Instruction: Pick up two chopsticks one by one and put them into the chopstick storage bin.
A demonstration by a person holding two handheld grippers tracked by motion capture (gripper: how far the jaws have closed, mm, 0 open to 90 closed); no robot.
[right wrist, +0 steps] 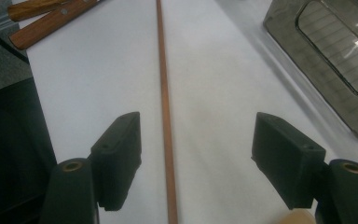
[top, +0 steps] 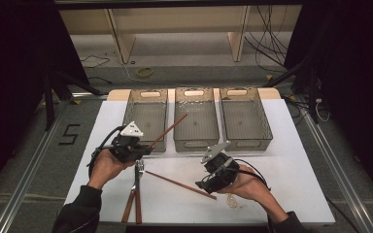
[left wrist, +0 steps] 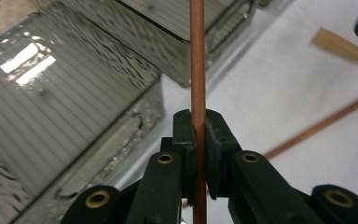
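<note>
Left gripper [left wrist: 198,140] is pinching one chopstick [left wrist: 197,60]; right gripper [right wrist: 196,149] is hovering spread over another chopstick [right wrist: 164,93] near the bins [top: 148,119].

Chopstick [right wrist: 166,135] between parted tongs [right wrist: 196,161]

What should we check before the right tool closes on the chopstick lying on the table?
1. Left tool clamped on its thin reddish-brown wooden chopstick: ok, jaws shut on it.
2. Right tool open: ok, jaws wide apart.
3. Second reddish-brown chopstick between the right jaws: ok, flat on the white tabletop, nearer one jaw, neither pad touching.
4. Held chopstick's tip over a bin: ok, it reaches over the middle clear grey plastic bin.
5. Wooden-handled cutlery away from the right tool: ok.
6. Right tool low enough to grip: cannot tell.
</note>
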